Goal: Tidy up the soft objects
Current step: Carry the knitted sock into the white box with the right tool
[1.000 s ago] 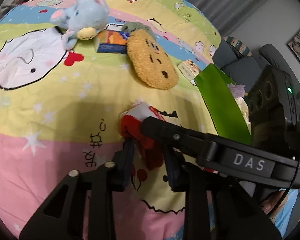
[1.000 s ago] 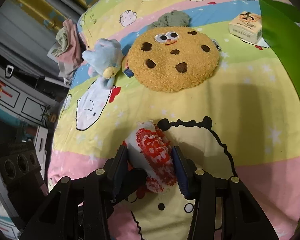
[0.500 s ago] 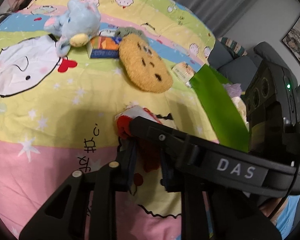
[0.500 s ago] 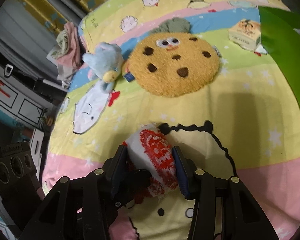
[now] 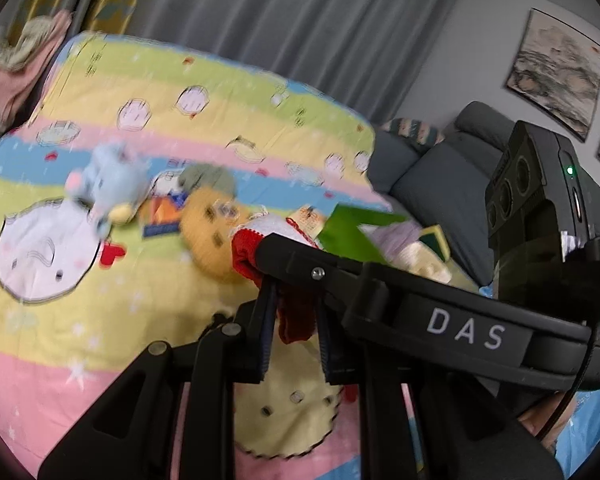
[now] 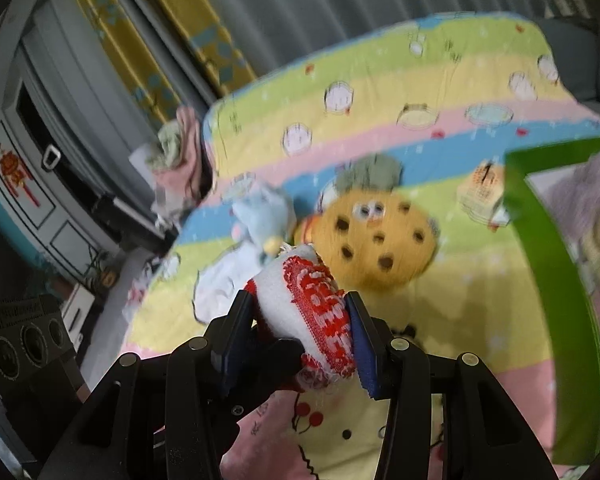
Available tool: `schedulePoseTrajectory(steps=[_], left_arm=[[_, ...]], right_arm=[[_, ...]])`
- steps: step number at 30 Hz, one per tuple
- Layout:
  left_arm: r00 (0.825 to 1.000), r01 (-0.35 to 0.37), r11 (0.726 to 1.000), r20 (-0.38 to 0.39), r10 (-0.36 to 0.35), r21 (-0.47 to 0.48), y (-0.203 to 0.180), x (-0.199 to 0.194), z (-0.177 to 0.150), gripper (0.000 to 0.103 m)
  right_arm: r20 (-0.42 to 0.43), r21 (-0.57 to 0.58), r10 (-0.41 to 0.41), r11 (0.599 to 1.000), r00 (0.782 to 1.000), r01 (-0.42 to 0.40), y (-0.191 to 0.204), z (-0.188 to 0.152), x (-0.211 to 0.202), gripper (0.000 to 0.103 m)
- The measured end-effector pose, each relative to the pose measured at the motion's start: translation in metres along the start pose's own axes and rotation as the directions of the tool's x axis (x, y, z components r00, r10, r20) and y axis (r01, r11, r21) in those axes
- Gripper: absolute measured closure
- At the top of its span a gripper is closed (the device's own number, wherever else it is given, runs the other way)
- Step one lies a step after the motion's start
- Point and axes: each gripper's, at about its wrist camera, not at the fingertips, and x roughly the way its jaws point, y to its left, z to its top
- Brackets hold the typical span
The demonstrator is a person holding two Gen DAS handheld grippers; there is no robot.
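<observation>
Here, both jaws clamped on knitted red-white sock (image 6: 314, 312), round fuzzy cookie plush (image 6: 380, 246) behind.

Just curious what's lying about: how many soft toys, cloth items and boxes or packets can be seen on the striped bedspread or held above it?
Soft toys: 2, pale blue plush animal, round cookie plush
Cloth items: 1, held red-and-white knitted piece
Boxes or packets: 2, small printed box, orange-and-blue packet
Total: 5
</observation>
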Motion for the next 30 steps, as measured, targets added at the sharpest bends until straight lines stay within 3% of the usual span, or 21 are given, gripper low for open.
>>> schedulePoseTrajectory(steps=[6,14,22,30], left_arm=[[0.997,0.071,0.992,0.008,-0.072,0.101,-0.043,0.009,0.015,0.089],[0.985,0.175,0.954,-0.045,-0.169,0.242,-0.111,0.045,0.017,0.088],[0.948,0.308,0.915,-0.168,-0.271,0.259,-0.155,0.093,0.018,0.088],[0.89,0.392,0.891,-0.338,-0.305,0.227,-0.186,0.142,0.005,0.088]], right_arm=[[0.12,0.063,-0.043,0.997,0.992,0.036,-0.023,0.012,-0.049,0.054],[0.198,0.184,-0.21,0.967,0.957,0.175,-0.068,0.018,-0.105,0.054],[0.186,0.331,-0.318,0.911,0.929,0.246,-0.122,0.018,-0.137,0.054],[0.087,0.424,-0.405,0.842,0.91,0.334,-0.177,0.008,-0.147,0.054]])
